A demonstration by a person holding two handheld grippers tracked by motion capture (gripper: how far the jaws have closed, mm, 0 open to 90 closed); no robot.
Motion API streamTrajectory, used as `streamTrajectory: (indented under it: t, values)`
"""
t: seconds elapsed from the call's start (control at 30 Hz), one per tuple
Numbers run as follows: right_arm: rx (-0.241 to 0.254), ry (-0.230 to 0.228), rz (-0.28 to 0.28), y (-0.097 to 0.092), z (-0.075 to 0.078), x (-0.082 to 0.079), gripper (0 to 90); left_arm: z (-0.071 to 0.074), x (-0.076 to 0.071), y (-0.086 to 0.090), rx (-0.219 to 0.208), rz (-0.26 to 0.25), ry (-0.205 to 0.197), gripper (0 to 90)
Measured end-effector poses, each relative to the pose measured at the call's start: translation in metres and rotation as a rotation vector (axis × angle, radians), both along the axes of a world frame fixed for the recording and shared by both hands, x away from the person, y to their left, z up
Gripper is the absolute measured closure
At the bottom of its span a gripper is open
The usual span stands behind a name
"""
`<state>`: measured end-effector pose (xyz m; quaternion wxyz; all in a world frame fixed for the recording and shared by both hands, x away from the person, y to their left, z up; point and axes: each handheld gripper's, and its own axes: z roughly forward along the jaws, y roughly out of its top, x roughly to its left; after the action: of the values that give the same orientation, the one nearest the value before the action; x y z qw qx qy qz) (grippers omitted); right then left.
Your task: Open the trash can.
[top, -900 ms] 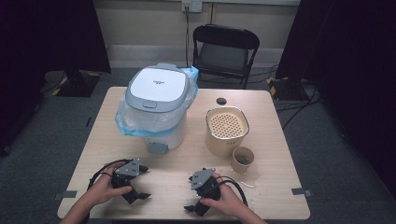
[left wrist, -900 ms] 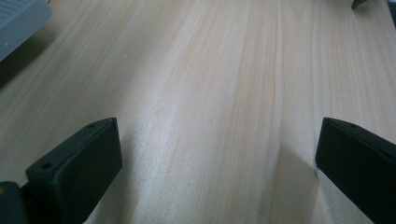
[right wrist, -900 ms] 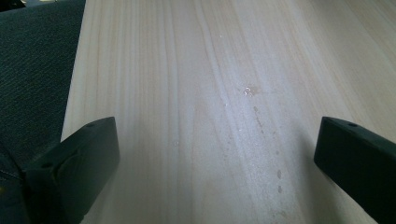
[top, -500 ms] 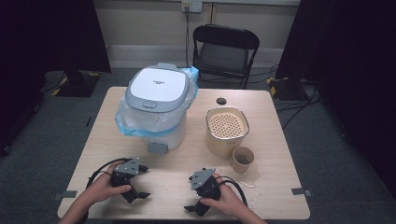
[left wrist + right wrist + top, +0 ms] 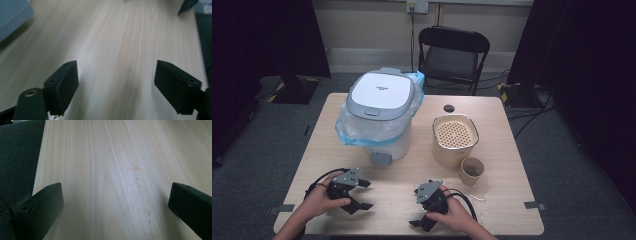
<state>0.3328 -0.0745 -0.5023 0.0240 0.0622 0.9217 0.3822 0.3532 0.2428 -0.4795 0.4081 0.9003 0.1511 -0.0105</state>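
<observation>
- Evidently nothing begun: left gripper [image 5: 362, 194] and right gripper [image 5: 421, 219] resting low near the front edge of the pale wooden tabletop [image 5: 507, 150], jaws spread, pinching nothing.
- Nearest, well apart toward the back-left corner: white lidded rice cooker [image 5: 379, 112] wrapped in a clear plastic bag.
- Toward the right edge: beige perforated-lid canister [image 5: 454, 140], touching a small brown paper cup [image 5: 472, 171].
- Everything left untouched.

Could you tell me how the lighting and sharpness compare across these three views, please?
High view: the table is evenly lit while the surroundings fall into near black, and the white lidded appliance looks reasonably sharp. Left gripper view: soft focus, the wood grain smeared, dim shadows under the wide-apart jaws. Right gripper view: the grain is crisper in the middle, the jaws are blurred, and a few bright specks stand out.
</observation>
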Motion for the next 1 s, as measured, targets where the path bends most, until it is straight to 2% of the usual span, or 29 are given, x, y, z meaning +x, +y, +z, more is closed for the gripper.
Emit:
streamTrajectory:
  t: [0.07, 0.1, 0.13, 0.23, 0.47, 0.5, 0.67, 0.73, 0.93, 0.97, 1.0]
  values:
    - [0.000, 0.000, 0.000, 0.000, 0.000, 0.000, 0.0, 0.006, 0.001, 0.000, -0.004, 0.013, 0.001, 16.9]
    - [-0.001, 0.000, 0.000, 0.000, 0.000, 0.000, 0.0, 0.011, 0.003, 0.000, -0.009, 0.031, 0.022, 16.8]
    - [-0.001, 0.000, 0.000, 0.000, 0.000, 0.000, 0.0, 0.011, 0.003, 0.000, -0.009, 0.031, 0.022, 16.7]
    - [-0.001, -0.001, 0.000, 0.000, 0.000, 0.000, 0.0, 0.022, 0.007, 0.001, -0.044, 0.060, 0.043, 16.1]
    - [-0.001, -0.001, -0.001, 0.000, 0.000, 0.000, 0.0, 0.039, 0.012, 0.002, -0.025, 0.097, 0.045, 18.9]
    - [-0.001, -0.001, -0.001, 0.000, 0.000, 0.000, 0.0, 0.044, 0.014, 0.003, -0.026, 0.110, 0.057, 19.4]
    - [0.000, -0.002, -0.002, 0.000, 0.000, 0.000, 0.0, 0.051, 0.018, 0.004, -0.022, 0.121, 0.070, 25.6]
    - [-0.001, -0.003, -0.003, 0.000, 0.000, 0.000, 0.0, 0.057, 0.021, 0.006, -0.038, 0.138, 0.083, 29.7]
    - [-0.003, -0.001, -0.006, 0.000, 0.000, 0.000, 0.0, 0.071, 0.025, 0.011, -0.045, 0.167, 0.075, 37.2]
    - [-0.002, -0.001, -0.005, 0.000, 0.000, 0.000, 0.0, 0.077, 0.027, 0.015, -0.060, 0.194, 0.076, 38.4]
    - [-0.002, -0.002, -0.005, 0.000, 0.000, 0.000, 0.0, 0.080, 0.027, 0.017, -0.073, 0.198, 0.071, 40.9]
